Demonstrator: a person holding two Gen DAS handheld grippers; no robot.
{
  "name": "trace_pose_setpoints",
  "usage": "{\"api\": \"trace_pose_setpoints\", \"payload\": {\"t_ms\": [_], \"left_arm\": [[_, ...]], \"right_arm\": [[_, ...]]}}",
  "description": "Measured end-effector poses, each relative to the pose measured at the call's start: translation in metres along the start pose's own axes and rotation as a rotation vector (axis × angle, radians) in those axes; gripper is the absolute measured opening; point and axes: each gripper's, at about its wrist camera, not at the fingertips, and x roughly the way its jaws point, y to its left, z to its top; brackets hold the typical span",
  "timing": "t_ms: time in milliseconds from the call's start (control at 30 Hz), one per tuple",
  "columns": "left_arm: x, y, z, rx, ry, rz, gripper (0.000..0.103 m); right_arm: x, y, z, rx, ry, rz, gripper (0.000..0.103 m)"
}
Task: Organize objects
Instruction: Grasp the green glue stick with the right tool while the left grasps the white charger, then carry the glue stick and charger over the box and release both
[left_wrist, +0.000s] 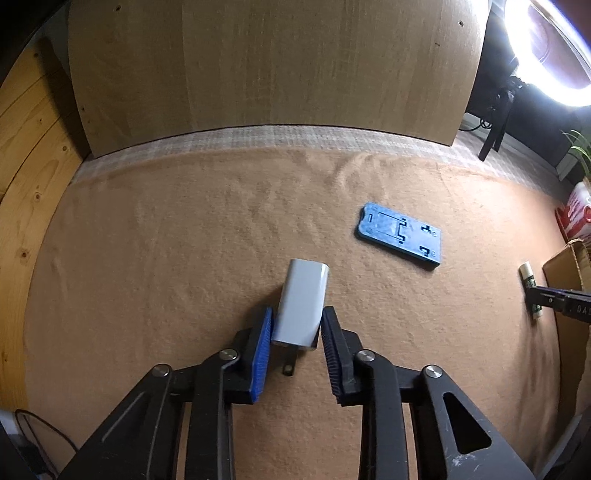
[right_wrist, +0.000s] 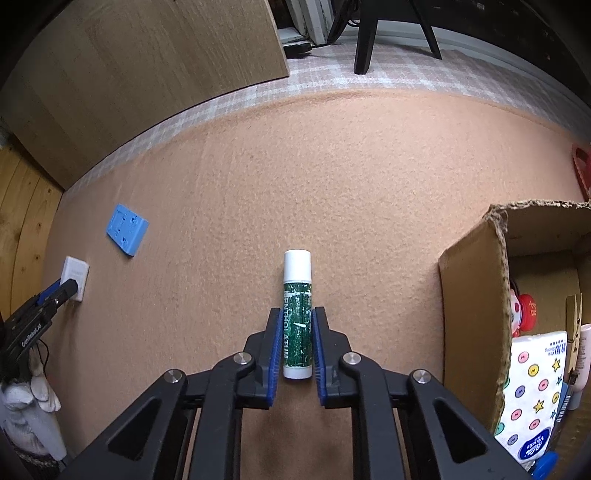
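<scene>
Lip balm (right_wrist: 297, 314) is pinched by the closed right gripper (right_wrist: 295, 343), ready for the cardboard box (right_wrist: 472, 295) beside it. A white charger (left_wrist: 303, 306), well left of that box, is clasped by the narrowed left gripper (left_wrist: 295, 332).

ring light (left_wrist: 546, 51), wooden board (left_wrist: 273, 66) — orange blanket (left_wrist: 184, 229)
</scene>
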Motion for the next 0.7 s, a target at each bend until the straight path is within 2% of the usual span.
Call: {"api": "trace_pose_setpoints", "payload": {"t_ms": [367,567,700], "left_arm": [[-0.008,-0.018,-0.019,-0.053,0.0,-0.096,0.025],[-0.015,-0.054,-0.044,-0.022,0.012,-0.159,0.025],[-0.02,-0.089,-0.057,0.035,0.024,-0.199,0.025]], "right_arm": [[-0.007,-0.001,-0.031,-0.016,0.001,0.031,0.014],[-0.017,-0.006,-0.056,-0.012,0.011,0.072,0.014],[-0.037,-0.015,-0.073,0.007,-0.019,0.104,0.014]]}}
